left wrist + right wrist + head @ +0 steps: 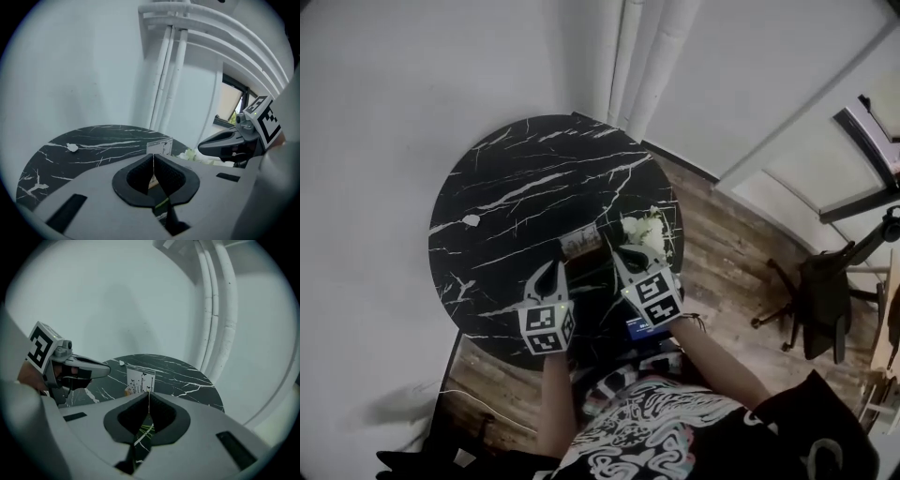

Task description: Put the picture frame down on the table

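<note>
The picture frame [581, 242] stands on the round black marble table [516, 187], near its front right edge. In the right gripper view the frame [140, 380] shows a white picture with dark grass and butterflies; the left gripper view catches its white top [159, 146] just past the jaws. My left gripper [554, 267] hovers just in front of the frame, jaws shut with nothing between them [153, 157]. My right gripper [620, 249] is beside it on the right, also shut and empty [149, 393]. Neither gripper touches the frame.
White flowers [645, 230] lie on the table right of the frame. A small white scrap [471, 220] sits at the table's left. White pipes [642, 56] run up the wall behind. An office chair [820, 300] stands on the wood floor at the right.
</note>
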